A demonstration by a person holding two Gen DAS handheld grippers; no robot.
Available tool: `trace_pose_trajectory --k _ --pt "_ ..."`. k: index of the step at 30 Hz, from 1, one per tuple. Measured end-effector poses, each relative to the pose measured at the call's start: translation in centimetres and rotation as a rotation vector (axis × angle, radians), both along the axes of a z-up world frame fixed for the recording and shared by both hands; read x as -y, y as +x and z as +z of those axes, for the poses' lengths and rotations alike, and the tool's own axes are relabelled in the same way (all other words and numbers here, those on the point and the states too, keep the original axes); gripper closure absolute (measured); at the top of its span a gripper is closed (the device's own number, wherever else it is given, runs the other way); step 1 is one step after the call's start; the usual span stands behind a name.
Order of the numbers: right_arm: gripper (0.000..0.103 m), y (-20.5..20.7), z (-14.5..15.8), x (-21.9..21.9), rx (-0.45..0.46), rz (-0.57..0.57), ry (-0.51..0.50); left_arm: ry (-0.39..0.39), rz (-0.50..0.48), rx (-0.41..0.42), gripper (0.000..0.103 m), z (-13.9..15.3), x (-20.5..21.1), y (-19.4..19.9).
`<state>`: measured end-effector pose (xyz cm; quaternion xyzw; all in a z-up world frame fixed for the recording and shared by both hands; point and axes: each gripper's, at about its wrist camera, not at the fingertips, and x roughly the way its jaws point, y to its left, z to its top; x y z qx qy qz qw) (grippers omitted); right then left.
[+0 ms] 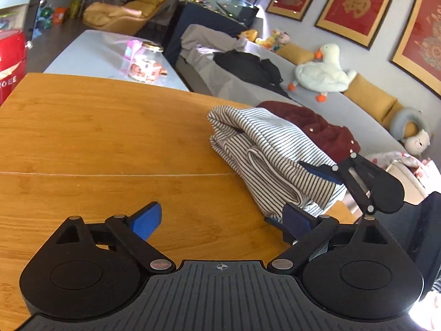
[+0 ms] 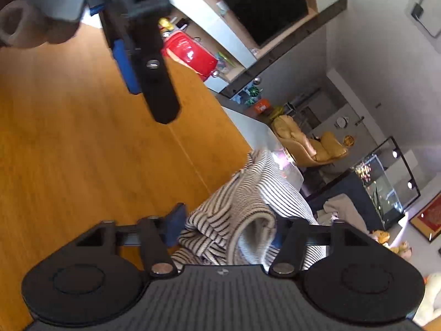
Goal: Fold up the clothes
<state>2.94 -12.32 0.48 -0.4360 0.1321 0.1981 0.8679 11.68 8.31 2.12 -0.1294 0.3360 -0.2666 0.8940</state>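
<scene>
Loosely bunched, the striped garment (image 1: 264,151) lies at the far right edge of the wooden tabletop (image 1: 96,138); it looks soft, light and floppy, best pinched at a hem or corner. The right claw (image 2: 223,231) is clamped on its fabric; the left claw (image 1: 223,220) stands apart, empty. A maroon garment (image 1: 325,129) lies just behind.

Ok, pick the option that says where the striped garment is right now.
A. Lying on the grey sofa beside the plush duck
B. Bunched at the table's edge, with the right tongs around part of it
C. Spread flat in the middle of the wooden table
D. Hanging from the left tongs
B: the striped garment sits bunched at the wooden table's edge, and a fold of it lies between the right tongs, while the left tongs are open on nothing.
</scene>
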Motion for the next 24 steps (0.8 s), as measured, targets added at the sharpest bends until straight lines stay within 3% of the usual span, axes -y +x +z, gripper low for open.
trace_pose_trajectory --k 8,12,14,19,24 --pt "0.073 0.8 5.2 4.7 0.044 -0.096 0.063 0.008 -0.024 0.001 0.005 0.5 1.1 0.3" --pt "0.073 0.5 2.5 4.5 -0.068 -0.045 -0.005 0.009 -0.060 0.036 0.005 1.9 2.9 0.8" --pt "0.073 0.2 0.7 4.3 -0.066 -0.035 -0.003 0.003 -0.086 0.069 0.005 3.2 3.9 1.0" --pt "0.070 0.2 1.5 5.2 -0.099 -0.072 0.187 -0.022 -0.164 0.056 0.005 4.0 10.1 5.2" --pt "0.066 -0.5 3.4 9.2 -0.121 -0.110 0.371 -0.046 -0.242 0.032 0.005 4.4 16.6 9.7"
